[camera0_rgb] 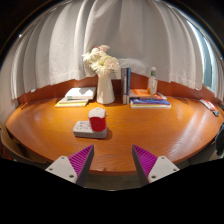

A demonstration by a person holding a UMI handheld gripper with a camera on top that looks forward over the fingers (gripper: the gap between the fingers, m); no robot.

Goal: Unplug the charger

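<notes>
A grey power strip [88, 129] lies on the wooden table [150, 125], and a charger [97, 119] with a white body and red top stands plugged into it. They sit beyond my left finger, well ahead of the fingertips. My gripper [113, 160] is open and empty, its purple pads [82, 160] spread wide above the near part of the table.
At the back of the table stand a white vase of flowers [104, 78], a few upright books [126, 82], a small bottle [152, 82], a flat blue book [149, 101] and an open book [75, 97]. White curtains hang behind.
</notes>
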